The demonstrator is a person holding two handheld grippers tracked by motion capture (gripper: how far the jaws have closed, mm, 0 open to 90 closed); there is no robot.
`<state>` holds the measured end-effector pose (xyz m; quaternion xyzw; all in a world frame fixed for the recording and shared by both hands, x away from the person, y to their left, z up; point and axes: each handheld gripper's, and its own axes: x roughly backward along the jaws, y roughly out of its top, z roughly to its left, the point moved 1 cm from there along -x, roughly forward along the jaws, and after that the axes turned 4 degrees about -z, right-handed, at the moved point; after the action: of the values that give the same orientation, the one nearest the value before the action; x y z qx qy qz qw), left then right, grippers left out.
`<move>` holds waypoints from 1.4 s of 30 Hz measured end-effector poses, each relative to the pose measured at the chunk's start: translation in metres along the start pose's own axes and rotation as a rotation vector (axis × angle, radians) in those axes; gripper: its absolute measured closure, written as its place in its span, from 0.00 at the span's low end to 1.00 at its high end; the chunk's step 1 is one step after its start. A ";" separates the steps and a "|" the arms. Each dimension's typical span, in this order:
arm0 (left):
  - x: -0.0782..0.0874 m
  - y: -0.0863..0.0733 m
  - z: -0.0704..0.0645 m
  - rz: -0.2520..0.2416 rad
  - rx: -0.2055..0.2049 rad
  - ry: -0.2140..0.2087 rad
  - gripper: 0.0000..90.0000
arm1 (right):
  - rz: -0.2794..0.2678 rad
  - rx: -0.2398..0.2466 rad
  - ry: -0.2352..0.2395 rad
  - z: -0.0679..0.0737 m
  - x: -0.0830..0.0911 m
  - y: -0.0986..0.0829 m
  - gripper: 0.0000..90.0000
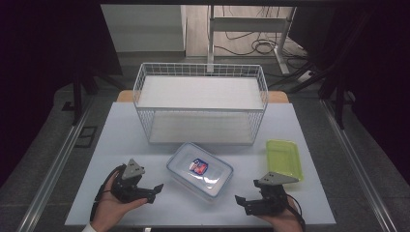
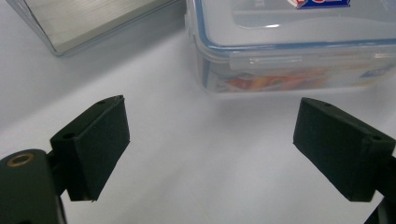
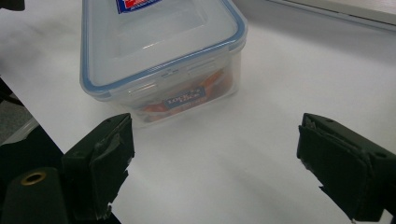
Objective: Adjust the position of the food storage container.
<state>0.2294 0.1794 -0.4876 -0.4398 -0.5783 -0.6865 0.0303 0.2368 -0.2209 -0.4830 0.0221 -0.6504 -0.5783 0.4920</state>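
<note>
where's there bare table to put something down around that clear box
Bare table lies left of the lidded clear container, between the wire basket and the left gripper. Another patch sits between the container and the right gripper. It is tighter between the container, the basket and the yellow-green tray.

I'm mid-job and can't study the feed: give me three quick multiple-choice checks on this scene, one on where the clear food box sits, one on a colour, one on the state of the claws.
1. Where is the clear food box?
A. Inside the wire basket
B. On the table between the two claws
C. On the green tray

2. What colour is the small tray at the right?
A. Yellow-green
B. Red
C. Black

3. How do the left claw and right claw stand?
A. Both shut on the box
B. Left shut, right open
C. Both open, holding nothing

Answers: 1 B, the high view shows it on the white table in front of the wire basket; 2 A, it is translucent yellow-green; 3 C, each gripper view shows jaws wide apart over bare table.
</note>
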 end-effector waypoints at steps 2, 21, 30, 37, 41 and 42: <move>0.000 0.000 0.000 0.000 0.003 -0.001 0.12 | 0.000 -0.003 0.002 -0.001 0.000 0.000 0.13; -0.004 0.002 -0.004 0.005 -0.036 -0.033 0.11 | -0.011 -0.033 -0.010 -0.003 0.005 0.001 0.16; -0.001 0.000 0.000 0.011 -0.010 -0.029 0.11 | -0.003 -0.030 0.003 0.003 0.005 0.015 0.25; -0.001 -0.003 -0.003 0.024 -0.002 -0.029 0.11 | 0.003 0.038 0.078 0.029 0.002 0.031 0.41; -0.004 -0.005 -0.002 0.044 0.005 -0.032 0.11 | 0.012 0.084 0.109 0.043 -0.004 0.039 0.45; -0.005 -0.006 -0.002 0.048 0.005 -0.032 0.11 | 0.014 0.089 0.119 0.046 -0.006 0.041 0.47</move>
<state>0.2279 0.1773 -0.4950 -0.4643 -0.5695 -0.6772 0.0388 0.2313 -0.1700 -0.4481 0.0737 -0.6452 -0.5429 0.5325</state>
